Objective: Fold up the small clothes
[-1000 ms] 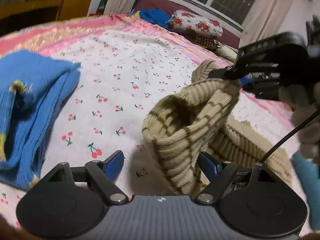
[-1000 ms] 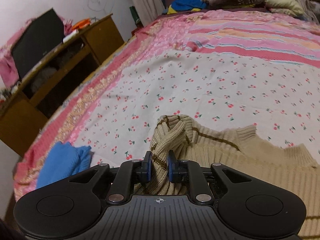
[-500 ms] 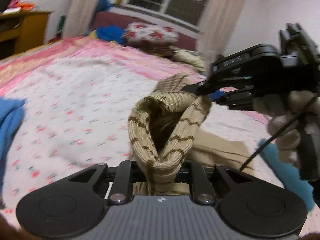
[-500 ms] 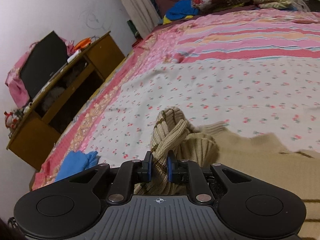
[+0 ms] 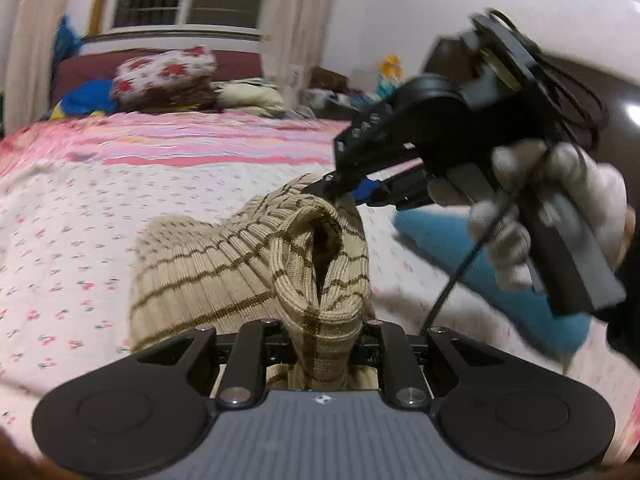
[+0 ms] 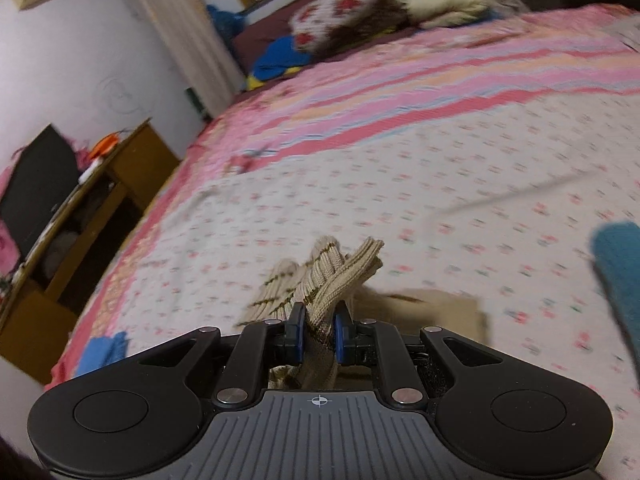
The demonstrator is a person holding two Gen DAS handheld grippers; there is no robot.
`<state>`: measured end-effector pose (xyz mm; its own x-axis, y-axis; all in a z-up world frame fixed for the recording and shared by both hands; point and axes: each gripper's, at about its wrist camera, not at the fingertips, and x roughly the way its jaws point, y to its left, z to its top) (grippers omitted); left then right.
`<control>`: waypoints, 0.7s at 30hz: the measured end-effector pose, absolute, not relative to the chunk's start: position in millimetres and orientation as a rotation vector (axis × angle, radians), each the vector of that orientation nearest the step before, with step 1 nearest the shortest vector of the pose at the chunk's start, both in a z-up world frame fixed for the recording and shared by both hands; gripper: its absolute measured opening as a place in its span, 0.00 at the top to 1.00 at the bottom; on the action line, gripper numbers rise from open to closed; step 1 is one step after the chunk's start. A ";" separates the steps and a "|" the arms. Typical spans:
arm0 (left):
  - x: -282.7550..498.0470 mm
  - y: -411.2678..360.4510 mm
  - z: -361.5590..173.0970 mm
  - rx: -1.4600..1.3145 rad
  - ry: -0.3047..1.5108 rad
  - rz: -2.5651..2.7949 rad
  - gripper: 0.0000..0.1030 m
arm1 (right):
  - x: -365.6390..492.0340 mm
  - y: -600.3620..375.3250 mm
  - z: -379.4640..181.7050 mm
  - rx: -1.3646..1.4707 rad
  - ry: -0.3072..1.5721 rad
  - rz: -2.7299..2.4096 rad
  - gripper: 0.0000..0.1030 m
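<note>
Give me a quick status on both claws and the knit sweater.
Left claw shut on beige striped sweater. Right claw shut on its ribbed edge, lifted off the bedspread. Teal cloth lies nearby, not blocking.

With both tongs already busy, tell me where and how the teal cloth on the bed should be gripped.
Grip the teal cloth at its near end, coming in low from the bed's open middle. It lies flat, so only an edge gives something to pinch. Both tongs are shut on the sweater now; its far end is out of view.
</note>
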<state>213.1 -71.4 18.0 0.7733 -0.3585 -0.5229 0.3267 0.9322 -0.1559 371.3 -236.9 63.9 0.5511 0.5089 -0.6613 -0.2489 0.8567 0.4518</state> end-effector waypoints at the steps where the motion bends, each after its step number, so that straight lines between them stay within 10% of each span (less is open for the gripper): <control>1: 211.8 -78.3 14.7 -0.033 0.585 -0.378 0.77 | 371.5 -243.0 58.1 0.334 0.890 0.446 0.87; 21: 163.9 -112.3 -0.7 0.144 0.636 -0.485 0.52 | 311.1 -297.7 35.3 0.433 0.859 0.387 0.73</control>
